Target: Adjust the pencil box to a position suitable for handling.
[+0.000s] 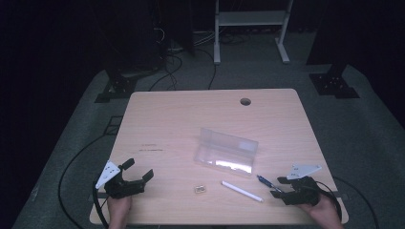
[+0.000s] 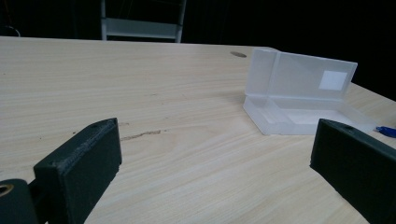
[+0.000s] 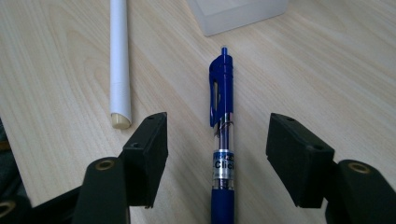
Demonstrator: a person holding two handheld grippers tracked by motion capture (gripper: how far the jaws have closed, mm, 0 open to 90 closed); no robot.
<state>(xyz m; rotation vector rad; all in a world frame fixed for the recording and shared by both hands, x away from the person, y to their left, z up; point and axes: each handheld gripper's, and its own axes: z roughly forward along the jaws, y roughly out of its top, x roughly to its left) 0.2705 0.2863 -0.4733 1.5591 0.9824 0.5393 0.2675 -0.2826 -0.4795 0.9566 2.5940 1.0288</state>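
While the right gripper (image 3: pixel 217 140) hangs low over the near right part of the counter (image 1: pixel 191 114), its jaws stand partly apart on either side of a blue pen (image 3: pixel 222 135) and neither pad touches it. The pen lies flat on the wood, its length running along the line of the jaws, with the clip end pointing away toward a clear plastic box (image 1: pixel 225 151). That lie suits a side pinch across the barrel, which looks to be the step in hand: the pen sits about midway in the gap, a little closer to the left-hand jaw in the right gripper view.

Just beside the pen, apart from it, lies a white stick (image 3: pixel 119 60), also flat, its near end close to the outer side of that same jaw; a careless squeeze could nudge it. The box stands open with its lid upright behind the tray, so it probably waits to receive the pen.

Over at the near left, the left gripper (image 1: pixel 128 179) is held wide and empty above bare wood, pointing toward the box and well apart from it. A small tan object (image 1: pixel 200 189) rests between the two hands; what it is cannot be told.
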